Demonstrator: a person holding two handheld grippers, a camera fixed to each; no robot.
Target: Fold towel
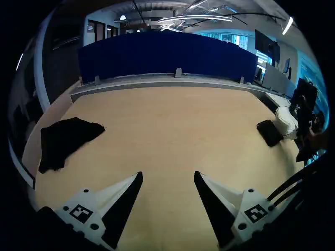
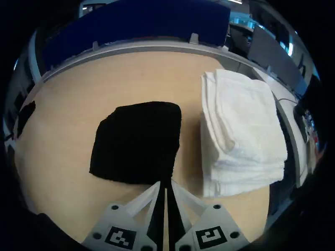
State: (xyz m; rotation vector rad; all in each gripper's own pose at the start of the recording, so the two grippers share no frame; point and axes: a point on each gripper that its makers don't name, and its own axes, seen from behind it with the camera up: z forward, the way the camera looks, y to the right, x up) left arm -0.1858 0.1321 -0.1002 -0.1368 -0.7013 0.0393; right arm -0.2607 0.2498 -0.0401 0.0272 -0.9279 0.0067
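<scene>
- The light wooden table (image 1: 176, 121) spreads wide and pale under both grippers, and most of its top is bare.
- A long dark blue partition panel (image 1: 167, 54) stands upright along the table's far edge, held in grey feet.
- A stack of folded white terry towels (image 2: 243, 134) lies at the table's right end in the right gripper view. Its layered edges face the camera and its right side reaches the table's edge.
- A folded black towel (image 2: 138, 142) lies flat as a rough square just to the left of the white stack, with a narrow strip of wood between them. In the left gripper view it is a small dark shape far off to the right, beside the white stack.
- A crumpled black cloth (image 1: 67, 140) lies in a loose heap near the table's left edge, well apart from the folded towel and the stack.
- The left gripper (image 1: 168, 180) hangs over bare wood with its two fingers spread wide and nothing between them.
- The right gripper (image 2: 166, 188) has its fingers drawn together with only a thin slit between them. Their tips sit at the near edge of the folded black towel, and I cannot tell whether any cloth is caught there.
</scene>
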